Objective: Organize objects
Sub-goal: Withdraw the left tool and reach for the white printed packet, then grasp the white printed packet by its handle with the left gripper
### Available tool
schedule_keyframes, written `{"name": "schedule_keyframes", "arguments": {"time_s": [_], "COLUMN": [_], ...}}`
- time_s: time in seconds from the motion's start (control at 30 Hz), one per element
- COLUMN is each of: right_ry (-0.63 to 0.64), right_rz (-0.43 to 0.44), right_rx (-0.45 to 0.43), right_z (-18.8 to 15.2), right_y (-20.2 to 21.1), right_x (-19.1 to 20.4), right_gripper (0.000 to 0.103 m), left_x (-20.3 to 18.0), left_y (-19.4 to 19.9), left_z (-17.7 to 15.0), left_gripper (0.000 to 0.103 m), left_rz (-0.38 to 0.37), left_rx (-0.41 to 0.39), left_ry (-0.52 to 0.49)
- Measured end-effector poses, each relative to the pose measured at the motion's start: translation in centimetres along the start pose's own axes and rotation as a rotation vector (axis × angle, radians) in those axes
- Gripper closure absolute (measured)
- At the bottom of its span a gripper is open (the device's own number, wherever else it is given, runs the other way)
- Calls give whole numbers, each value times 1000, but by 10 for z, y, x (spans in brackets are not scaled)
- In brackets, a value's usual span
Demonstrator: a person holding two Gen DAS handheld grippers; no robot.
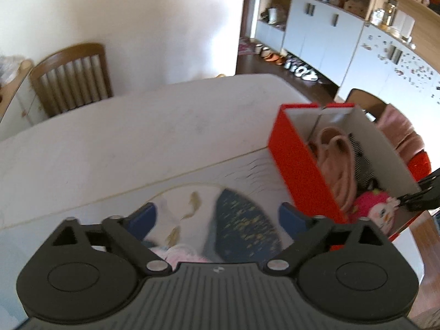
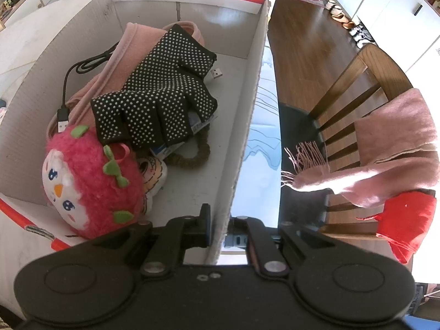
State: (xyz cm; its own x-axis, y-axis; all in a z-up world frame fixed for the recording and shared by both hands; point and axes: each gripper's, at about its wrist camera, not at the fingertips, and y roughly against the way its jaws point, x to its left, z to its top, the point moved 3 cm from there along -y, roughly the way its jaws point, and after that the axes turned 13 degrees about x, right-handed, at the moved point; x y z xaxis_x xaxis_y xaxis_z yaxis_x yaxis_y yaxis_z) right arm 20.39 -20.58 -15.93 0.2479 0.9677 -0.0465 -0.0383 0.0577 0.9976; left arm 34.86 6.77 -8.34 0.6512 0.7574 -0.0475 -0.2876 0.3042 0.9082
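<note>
Your red cardboard box with white inside walls [image 2: 189, 8] sits on the pale table [image 1: 137, 126] and already holds a black dotted glove [image 2: 159, 93], a pink fabric band [image 2: 137, 44], a black USB cable [image 2: 79, 68] and a fuzzy pink plush toy [image 2: 88, 181]. Your right gripper [image 2: 218, 232] is clenched on the box's side wall. Your left gripper [image 1: 217, 214] hangs released and empty over patterned cloth items [image 1: 242, 220] beside the box, so I judge those remain to be packed.

Box [image 1: 297, 165] blocks right; bare table [image 1: 137, 126] ahead.
</note>
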Motion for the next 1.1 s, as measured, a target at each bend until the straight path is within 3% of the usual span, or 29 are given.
{"name": "schedule_keyframes", "arguments": {"time_s": [0.17,0.53,1.1], "right_ry": [-8,-21,-27], "right_rz": [-5,-13,-18], "right_rx": [4,11,19], "right_z": [1,0,0], "right_y": [-1,-2,-4], "right_x": [0,1,1], "right_gripper": [96,95,94], "left_x": [15,31,41], "left_y": [-20,-78,-121], "left_z": [-16,-43,-63], "left_gripper": [2,0,0], "left_rz": [37,1,65], "left_rx": [37,194,225], "left_ry": [17,38,37]}}
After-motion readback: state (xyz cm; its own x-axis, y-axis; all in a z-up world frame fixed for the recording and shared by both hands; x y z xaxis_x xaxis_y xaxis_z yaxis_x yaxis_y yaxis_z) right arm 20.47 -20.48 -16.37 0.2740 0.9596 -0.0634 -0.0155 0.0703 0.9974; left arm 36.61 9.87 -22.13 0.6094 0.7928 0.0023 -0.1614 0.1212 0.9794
